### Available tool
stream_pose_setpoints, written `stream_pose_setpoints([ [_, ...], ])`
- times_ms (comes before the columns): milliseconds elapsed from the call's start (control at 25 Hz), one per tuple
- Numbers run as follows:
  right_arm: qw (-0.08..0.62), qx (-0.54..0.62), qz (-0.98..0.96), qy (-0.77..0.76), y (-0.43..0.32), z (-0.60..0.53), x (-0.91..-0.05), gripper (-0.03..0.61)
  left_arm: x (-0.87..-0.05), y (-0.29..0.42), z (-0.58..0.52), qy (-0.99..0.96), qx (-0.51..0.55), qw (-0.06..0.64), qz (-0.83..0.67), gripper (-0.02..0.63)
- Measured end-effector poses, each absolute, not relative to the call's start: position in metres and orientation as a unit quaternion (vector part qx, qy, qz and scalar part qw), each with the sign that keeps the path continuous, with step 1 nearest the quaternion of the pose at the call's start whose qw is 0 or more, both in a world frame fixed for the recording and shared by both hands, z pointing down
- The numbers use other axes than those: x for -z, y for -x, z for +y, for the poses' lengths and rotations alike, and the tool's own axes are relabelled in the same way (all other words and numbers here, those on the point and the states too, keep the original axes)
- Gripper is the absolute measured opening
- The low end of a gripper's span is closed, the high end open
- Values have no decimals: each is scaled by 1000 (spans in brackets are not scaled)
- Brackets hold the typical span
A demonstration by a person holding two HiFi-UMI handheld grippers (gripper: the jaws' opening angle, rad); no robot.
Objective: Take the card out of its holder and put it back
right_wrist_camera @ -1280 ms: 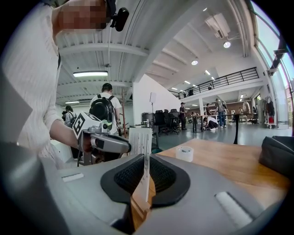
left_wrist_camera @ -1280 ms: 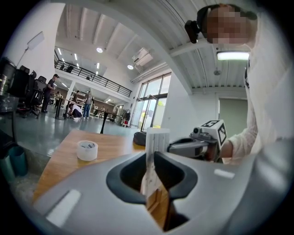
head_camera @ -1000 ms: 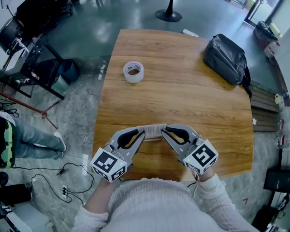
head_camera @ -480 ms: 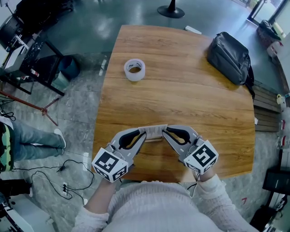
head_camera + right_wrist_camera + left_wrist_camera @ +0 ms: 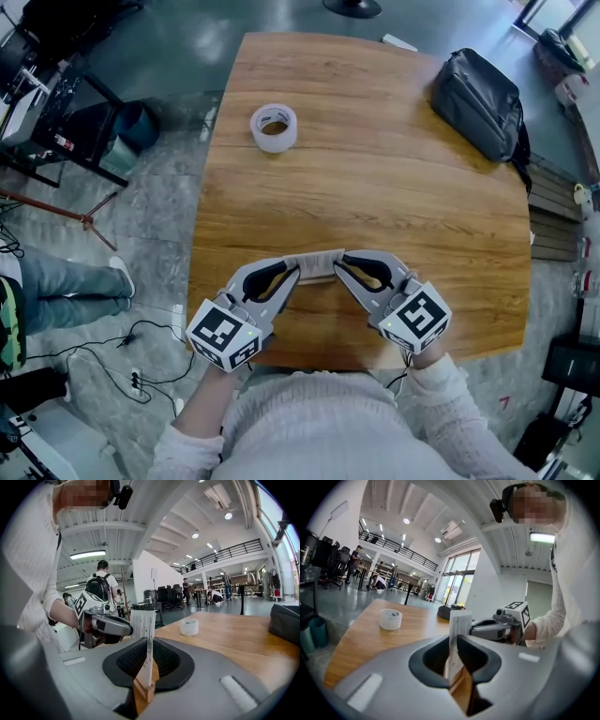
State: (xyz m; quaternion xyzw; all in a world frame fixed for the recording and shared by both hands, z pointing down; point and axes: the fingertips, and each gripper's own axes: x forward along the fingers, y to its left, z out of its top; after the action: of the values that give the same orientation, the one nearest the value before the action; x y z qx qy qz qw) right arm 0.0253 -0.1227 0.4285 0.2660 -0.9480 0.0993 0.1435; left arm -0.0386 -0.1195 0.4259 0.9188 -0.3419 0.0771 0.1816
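A wooden bench (image 5: 375,169) stands on a grey hall floor. At its near edge both grippers meet nose to nose. The left gripper (image 5: 292,272) has its fingers pinched on one end of the white card (image 5: 317,264). The right gripper (image 5: 342,265) has its fingers closed on the small wooden holder (image 5: 145,689), and the card stands upright in the holder's slot. No view shows whether the holder's base touches the bench.

Over the last second the hold looks the same: same pinch at each end, with the card seated between the two noses. From above, less of the card's face shows than it did. I judge that the card has yet to be drawn out, and the left gripper is placed to lift it.

Further off lie a tape roll (image 5: 275,127) and, at the far right corner, a dark bag (image 5: 476,101).
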Motion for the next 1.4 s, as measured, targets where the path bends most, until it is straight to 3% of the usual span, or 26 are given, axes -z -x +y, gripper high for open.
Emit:
stream_pose_setpoints([
  [1400, 176, -127, -943, -253, -27, -120, -465, 38, -463, 36, -113, -907, -88, 226, -346, 58],
])
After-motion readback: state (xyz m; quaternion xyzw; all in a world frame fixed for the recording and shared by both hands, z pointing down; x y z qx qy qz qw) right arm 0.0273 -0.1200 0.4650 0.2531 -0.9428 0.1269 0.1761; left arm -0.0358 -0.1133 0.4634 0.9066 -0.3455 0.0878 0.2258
